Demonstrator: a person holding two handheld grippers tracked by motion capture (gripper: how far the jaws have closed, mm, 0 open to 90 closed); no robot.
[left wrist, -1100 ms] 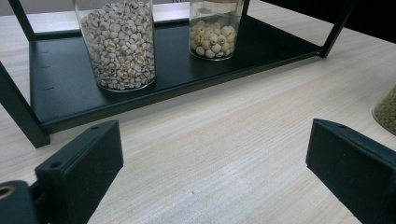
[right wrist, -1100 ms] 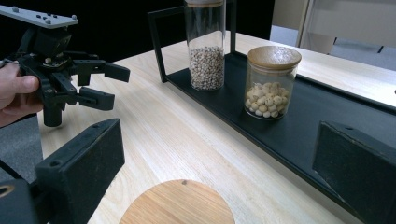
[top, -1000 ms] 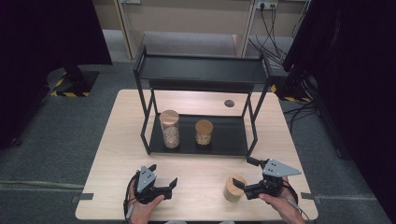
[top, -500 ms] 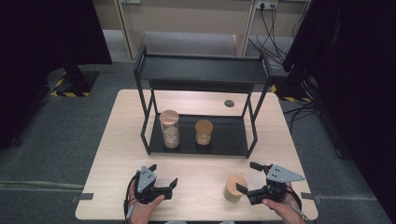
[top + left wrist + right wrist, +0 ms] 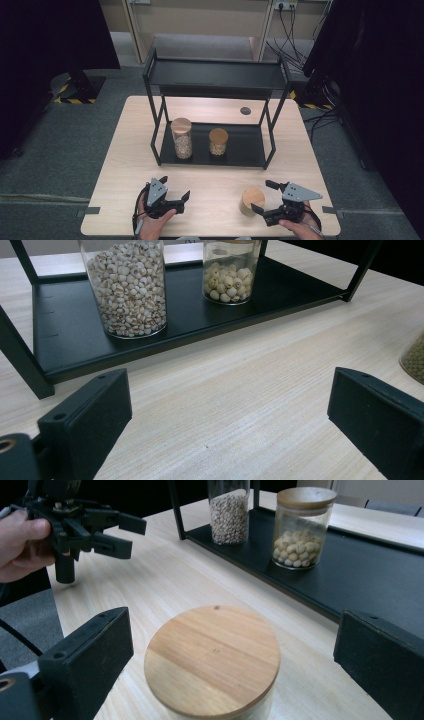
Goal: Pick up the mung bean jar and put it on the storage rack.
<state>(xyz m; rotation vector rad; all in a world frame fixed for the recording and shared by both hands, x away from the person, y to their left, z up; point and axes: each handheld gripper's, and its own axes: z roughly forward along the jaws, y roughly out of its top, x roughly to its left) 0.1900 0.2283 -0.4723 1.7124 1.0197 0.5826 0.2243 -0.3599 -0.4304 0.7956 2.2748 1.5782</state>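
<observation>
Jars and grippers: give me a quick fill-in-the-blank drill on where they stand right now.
1. The number of jars on the rack's lower shelf is ____.
2. The tall jar stands to the ____ of the short jar in the high view.
3. The table jar sits nearest the ____ gripper.
4. Both grippers' jaws are ____.

Missing words: two; left; right; open

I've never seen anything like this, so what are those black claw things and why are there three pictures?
A person sits at a wooden table and holds a claw tool in each hand: the left gripper and the right gripper. Both are open and hold nothing. One picture looks down from above. The other two come from small cameras riding on each claw. A black rack holds a tall jar and a short jar of pale seeds. A third jar with a wooden lid stands just in front of the right claw.
</observation>
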